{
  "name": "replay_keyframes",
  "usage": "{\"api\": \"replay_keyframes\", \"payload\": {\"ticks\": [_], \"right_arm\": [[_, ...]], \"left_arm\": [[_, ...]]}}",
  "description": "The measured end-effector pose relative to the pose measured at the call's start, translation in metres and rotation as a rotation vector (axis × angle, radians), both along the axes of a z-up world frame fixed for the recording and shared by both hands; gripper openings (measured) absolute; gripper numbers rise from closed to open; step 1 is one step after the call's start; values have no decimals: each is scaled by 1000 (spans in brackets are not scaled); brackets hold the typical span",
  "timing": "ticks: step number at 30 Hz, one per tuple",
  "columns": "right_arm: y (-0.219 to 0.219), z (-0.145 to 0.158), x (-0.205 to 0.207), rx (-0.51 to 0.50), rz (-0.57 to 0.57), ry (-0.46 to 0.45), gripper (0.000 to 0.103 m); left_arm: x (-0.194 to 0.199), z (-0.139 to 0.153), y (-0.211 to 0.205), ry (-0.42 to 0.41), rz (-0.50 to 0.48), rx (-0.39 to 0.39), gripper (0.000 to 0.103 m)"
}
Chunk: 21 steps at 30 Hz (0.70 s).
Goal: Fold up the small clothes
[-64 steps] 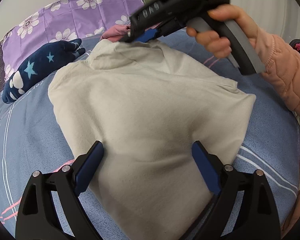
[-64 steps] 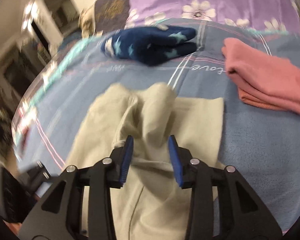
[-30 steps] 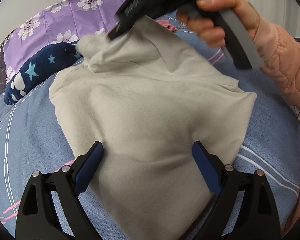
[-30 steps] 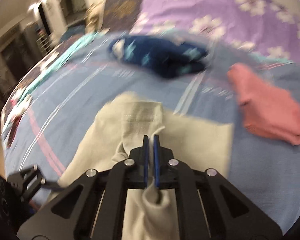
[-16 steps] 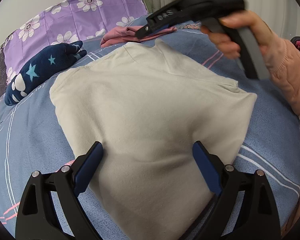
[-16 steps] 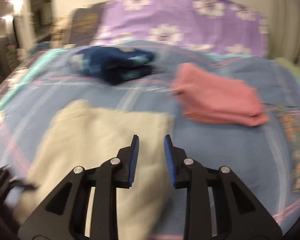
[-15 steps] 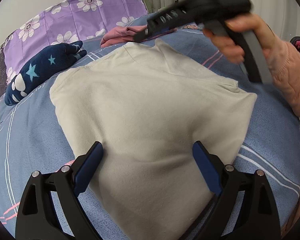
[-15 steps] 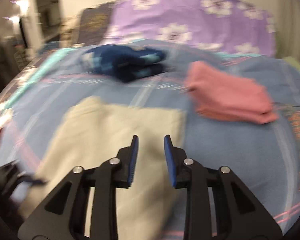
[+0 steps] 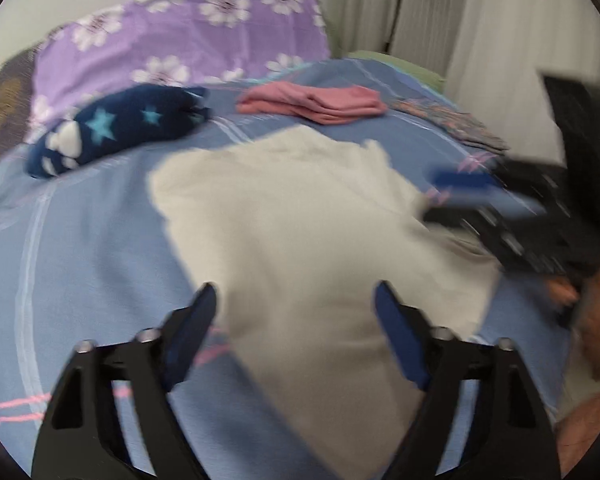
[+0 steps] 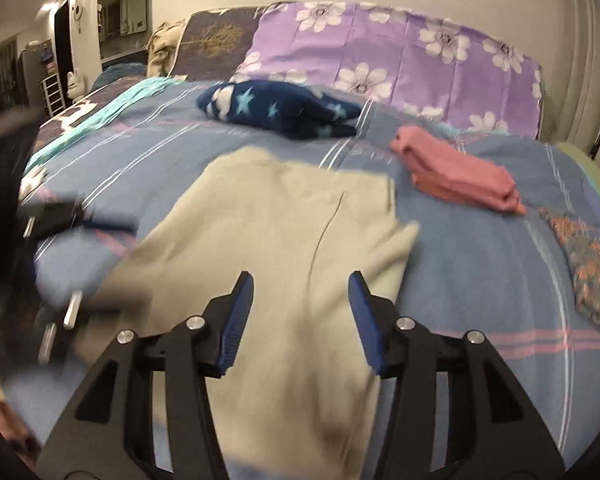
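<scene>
on the left of the bed (image 10: 480, 264) lies a navy star-print garment (image 10: 280, 110). the beige garment (image 10: 284, 248) is spread flat mid-bed, under both grippers. the left gripper (image 9: 296, 332) has its fingers wide apart over the cloth, holding nothing; the right gripper (image 10: 300, 312) is likewise spread and empty. a folded pink garment (image 10: 456, 176) lies to the right.

Beige garment (image 9: 308, 240): near edge hidden behind the left gripper (image 9: 296, 320) body; outline smeared by motion blur.
Right gripper (image 9: 480, 196), left wrist view: blurred, fingers hard to separate.
Left gripper, right wrist view (image 10: 60, 220): dark smear at the left edge, partly cut off.
Patterned cloth (image 10: 588, 264): cut by the right edge.
</scene>
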State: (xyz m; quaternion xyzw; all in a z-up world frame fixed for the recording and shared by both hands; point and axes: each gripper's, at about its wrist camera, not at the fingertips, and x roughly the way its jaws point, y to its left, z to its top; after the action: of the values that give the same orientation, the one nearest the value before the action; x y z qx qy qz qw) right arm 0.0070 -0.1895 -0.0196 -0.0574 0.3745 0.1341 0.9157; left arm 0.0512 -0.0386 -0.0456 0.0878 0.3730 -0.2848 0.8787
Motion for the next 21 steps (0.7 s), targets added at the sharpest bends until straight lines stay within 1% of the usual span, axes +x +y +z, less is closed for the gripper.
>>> {"api": "replay_keyframes", "payload": {"ticks": [1,2,3,4,6,8,10,12,14,16,18,21], "right_arm": [[0,-9,-3,2,-10,41,48],[-2,-19,-4,-9,-28,76,47],[-2,-30,-3,-28,-52,106,47],[-6,-36,-3,-10,-71,91,48],[-4,-32,-7,-11,-89,83,49],[-6,-31,-10,-11,-95,85,51],[-6,-30,-11,-14,-91,89,51],[-8,-28,-14,4,-91,88,52],[-9,-29,-13,12,-88,94,57],[-7,-32,-14,-2,-89,89,58],[-7,-33,-11,-7,-88,84,59],[-10,-36,-10,17,-94,93,62]], "left_arm": [[4,-2,1,6,-3,4,54],[7,-6,1,17,-4,12,43],[12,-17,-1,38,5,42,40],[14,-26,-3,42,9,64,37],[9,-26,-6,9,14,84,37],[7,-19,-7,8,13,97,37],[8,-15,-4,18,3,92,37],[9,-10,0,14,9,91,37],[16,-5,2,-4,31,95,41],[25,2,3,-11,41,87,45],[38,8,-1,-21,37,94,46],[54,13,-10,-38,29,117,46]]}}
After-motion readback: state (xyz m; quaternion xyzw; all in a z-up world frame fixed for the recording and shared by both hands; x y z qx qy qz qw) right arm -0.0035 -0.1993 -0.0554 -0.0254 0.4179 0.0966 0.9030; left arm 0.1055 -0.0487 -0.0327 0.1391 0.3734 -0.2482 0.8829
